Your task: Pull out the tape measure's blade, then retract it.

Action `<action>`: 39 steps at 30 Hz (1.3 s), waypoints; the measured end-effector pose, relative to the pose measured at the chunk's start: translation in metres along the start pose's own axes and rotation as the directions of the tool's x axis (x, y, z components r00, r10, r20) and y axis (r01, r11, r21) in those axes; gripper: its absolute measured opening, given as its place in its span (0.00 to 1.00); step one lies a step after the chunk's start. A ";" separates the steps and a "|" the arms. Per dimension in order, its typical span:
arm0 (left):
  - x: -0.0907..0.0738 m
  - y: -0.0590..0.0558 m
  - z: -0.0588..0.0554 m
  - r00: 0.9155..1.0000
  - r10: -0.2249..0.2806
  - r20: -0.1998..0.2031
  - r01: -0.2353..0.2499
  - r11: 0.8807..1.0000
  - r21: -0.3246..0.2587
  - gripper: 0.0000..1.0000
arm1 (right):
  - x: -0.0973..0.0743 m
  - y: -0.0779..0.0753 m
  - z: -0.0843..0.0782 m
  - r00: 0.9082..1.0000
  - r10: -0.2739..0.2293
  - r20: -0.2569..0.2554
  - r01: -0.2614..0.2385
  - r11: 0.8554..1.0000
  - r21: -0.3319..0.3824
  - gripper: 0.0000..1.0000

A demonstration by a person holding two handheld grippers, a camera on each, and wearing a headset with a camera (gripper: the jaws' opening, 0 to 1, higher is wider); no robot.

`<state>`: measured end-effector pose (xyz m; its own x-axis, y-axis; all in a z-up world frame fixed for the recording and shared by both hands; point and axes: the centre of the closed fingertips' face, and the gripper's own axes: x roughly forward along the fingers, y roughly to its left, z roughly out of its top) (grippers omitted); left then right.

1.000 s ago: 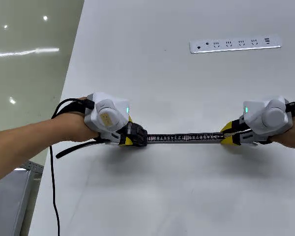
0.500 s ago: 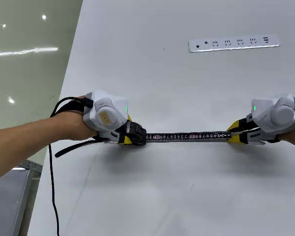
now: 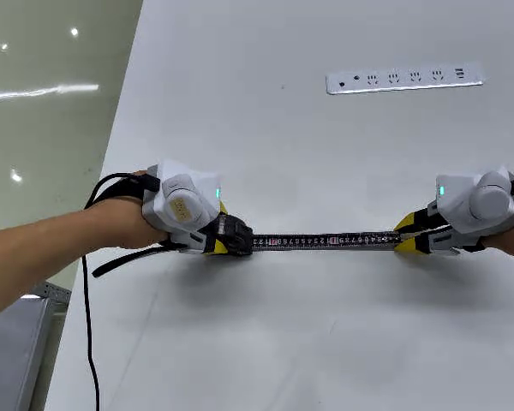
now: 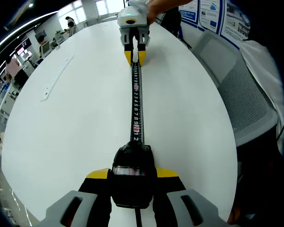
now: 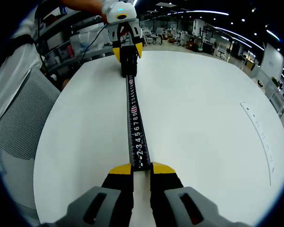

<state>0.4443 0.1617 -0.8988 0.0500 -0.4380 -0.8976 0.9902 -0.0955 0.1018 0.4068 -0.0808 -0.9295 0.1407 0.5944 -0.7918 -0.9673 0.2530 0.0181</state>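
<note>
- The left gripper [image 3: 218, 239] is clamped on the black case [image 3: 236, 234] of the tape measure, with one jaw on each side. This probably anchors the case so it cannot slide toward the pull.
- The right gripper [image 3: 406, 236] pinches the free end of the blade [image 3: 325, 241] between its yellow-tipped jaws. Holding it at the very tip keeps the pull in line with the blade.
- The two grippers face each other, well apart, and the blade runs straight between them with its numbers up. It lies low along the table [image 3: 325, 342], but I cannot tell whether it rests on the surface or hangs just above it.
- The straight line between the grippers keeps the blade from kinking or twisting.
- The pull-out looks largely done and the retraction is not yet done. Walking the tip back toward the case seems safer than letting go, since a freed blade could whip.
- The table is white, smooth and matte. A white power strip [image 3: 403, 78] lies flat on it, well beyond the blade.
- A black cable [image 3: 89, 325] trails from the left gripper over the table's near left edge.
- To the left is a glossy pale-green floor [image 3: 51, 111] that reflects the ceiling lights.
- The gripper views show a grey mesh chair [image 5: 19, 142] beside the table and a large open office with strip lights and distant desks.
</note>
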 end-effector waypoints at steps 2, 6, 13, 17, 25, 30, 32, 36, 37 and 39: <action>0.000 0.000 0.000 1.000 0.000 0.001 0.000 1.000 -0.001 0.30 | 0.000 0.000 0.000 1.000 0.000 0.000 0.000 1.000 0.001 0.11; 0.001 0.001 -0.001 1.000 0.002 -0.001 -0.002 1.000 0.002 0.30 | 0.001 0.000 0.000 1.000 0.001 -0.007 -0.001 1.000 0.000 0.11; 0.002 0.002 -0.002 1.000 0.008 0.002 -0.008 1.000 0.007 0.31 | 0.002 0.000 0.000 1.000 -0.005 -0.021 0.004 1.000 -0.027 0.12; 0.002 0.002 -0.002 1.000 0.012 0.004 -0.012 1.000 0.009 0.31 | 0.003 0.000 0.000 0.999 -0.013 -0.031 0.012 0.999 -0.037 0.13; 0.002 0.002 -0.002 1.000 0.013 0.003 -0.013 1.000 0.017 0.31 | 0.003 0.000 0.000 0.999 -0.027 -0.043 0.025 0.998 -0.052 0.14; 0.003 0.002 -0.002 1.000 0.018 0.006 -0.018 1.000 0.021 0.32 | 0.002 0.000 0.000 0.998 -0.033 -0.048 0.030 0.998 -0.060 0.15; 0.003 0.002 -0.002 1.000 0.017 0.006 -0.017 1.000 0.022 0.32 | 0.002 -0.001 0.000 0.998 -0.035 -0.050 0.032 0.998 -0.058 0.15; 0.004 0.002 -0.002 1.000 0.017 0.009 -0.017 1.000 0.025 0.32 | 0.003 -0.002 -0.002 0.998 -0.035 -0.055 0.032 0.998 -0.061 0.15; 0.004 0.002 -0.002 1.000 0.017 0.010 -0.017 1.000 0.026 0.32 | 0.003 -0.002 -0.002 0.998 -0.036 -0.056 0.032 0.998 -0.061 0.15; 0.004 0.002 -0.002 1.000 0.019 0.010 -0.019 0.999 0.028 0.32 | 0.003 -0.001 -0.002 0.998 -0.038 -0.059 0.034 0.998 -0.061 0.15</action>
<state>0.4467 0.1620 -0.9032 0.0674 -0.4489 -0.8910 0.9850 -0.1121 0.1310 0.4083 -0.0806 -0.9333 0.1647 0.5386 -0.8263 -0.9729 0.2266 -0.0462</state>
